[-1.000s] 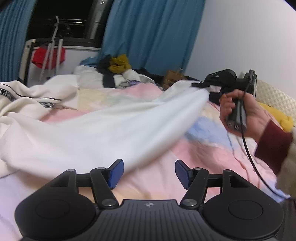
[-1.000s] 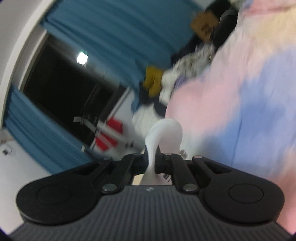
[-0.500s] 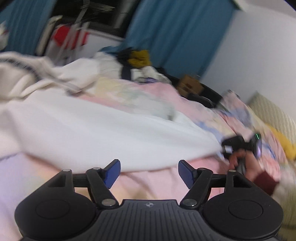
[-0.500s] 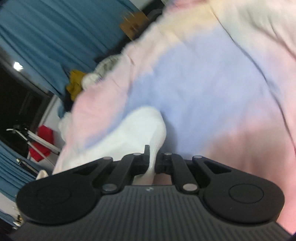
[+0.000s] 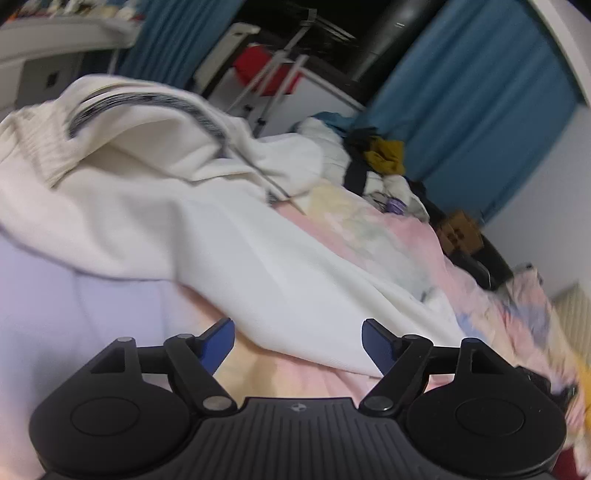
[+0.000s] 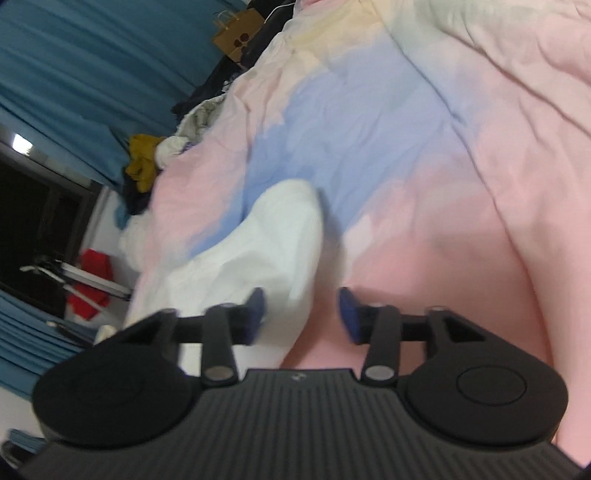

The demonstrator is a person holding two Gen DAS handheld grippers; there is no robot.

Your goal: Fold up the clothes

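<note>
A white garment (image 5: pixel 229 236) lay stretched across a bed (image 6: pixel 461 155) covered in a quilt of pink, pale blue and yellow patches, as a person worked over it with a gripper in each hand. The left gripper (image 5: pixel 298 341) hung tilted above the near edge of the cloth, its blue-padded jaws standing wide and opening, with nothing clamped between them; the pale fabric merely passed beyond and below the gap. The right gripper (image 6: pixel 302 312) was pointed down at the quilt, its jaws opening too, and the tapered white end of the garment (image 6: pixel 273 240) lay on the bedcover just ahead, running under the left-hand pad; the pads did not press on it, though blur made the exact contact hard to judge. Behind the garment's bulk sat a cream piece of clothing with dark striped trim (image 5: pixel 140 110), heaped near the head of the spread. A jumble of other clothes, among them something mustard yellow (image 5: pixel 384 155), was piled at the far edge of the bed, before blue curtains (image 5: pixel 476 92). A brown paper bag (image 6: pixel 238 33) stood beyond the quilt, and a red item (image 6: pixel 90 284) hung on a rack by the dark window
</note>
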